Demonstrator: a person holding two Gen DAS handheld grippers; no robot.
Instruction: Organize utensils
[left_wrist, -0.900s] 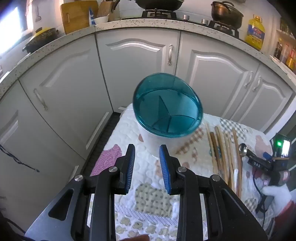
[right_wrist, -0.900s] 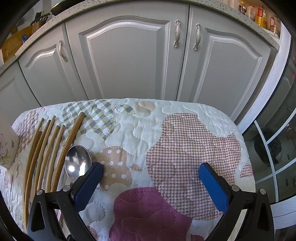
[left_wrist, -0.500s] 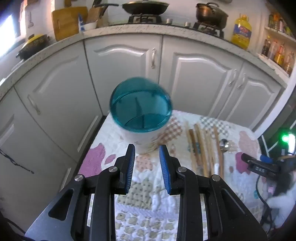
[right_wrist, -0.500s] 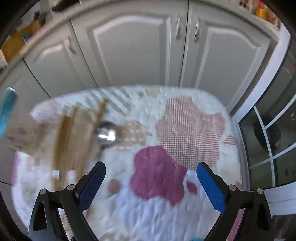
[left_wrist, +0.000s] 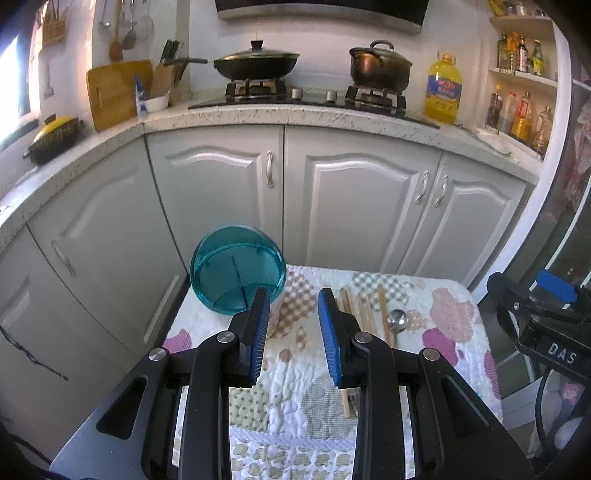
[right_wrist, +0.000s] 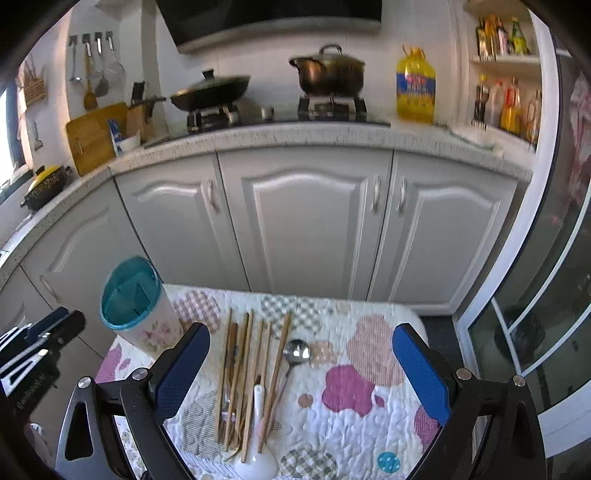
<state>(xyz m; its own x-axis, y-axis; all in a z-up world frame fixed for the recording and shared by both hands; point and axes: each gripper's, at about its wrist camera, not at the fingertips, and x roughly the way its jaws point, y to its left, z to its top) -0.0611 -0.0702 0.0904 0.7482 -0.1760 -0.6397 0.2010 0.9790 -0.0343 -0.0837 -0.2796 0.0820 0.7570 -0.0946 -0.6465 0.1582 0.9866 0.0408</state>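
A utensil holder with a teal divided rim (left_wrist: 238, 275) (right_wrist: 131, 295) and a white flowered body stands at the far left of a quilted table (left_wrist: 454, 325) (right_wrist: 369, 413). Several wooden chopsticks (right_wrist: 245, 369) (left_wrist: 364, 314), a metal spoon (right_wrist: 295, 350) (left_wrist: 396, 321) and a white ceramic spoon (right_wrist: 257, 432) lie side by side in the middle. My left gripper (left_wrist: 291, 332) is open and empty, raised above the table near the holder. My right gripper (right_wrist: 299, 365) is wide open and empty, raised above the utensils.
Grey kitchen cabinets (right_wrist: 306, 229) stand behind the table under a counter with a stove, a wok (left_wrist: 256, 62), a pot (right_wrist: 328, 74) and an oil bottle (left_wrist: 443, 88). A glass door (right_wrist: 546, 314) is at the right. The other gripper shows at each view's edge.
Both grippers have pulled back and up, so the table looks smaller and the counter has come into view. Both stayed open and empty. The utensils and the holder have not moved.
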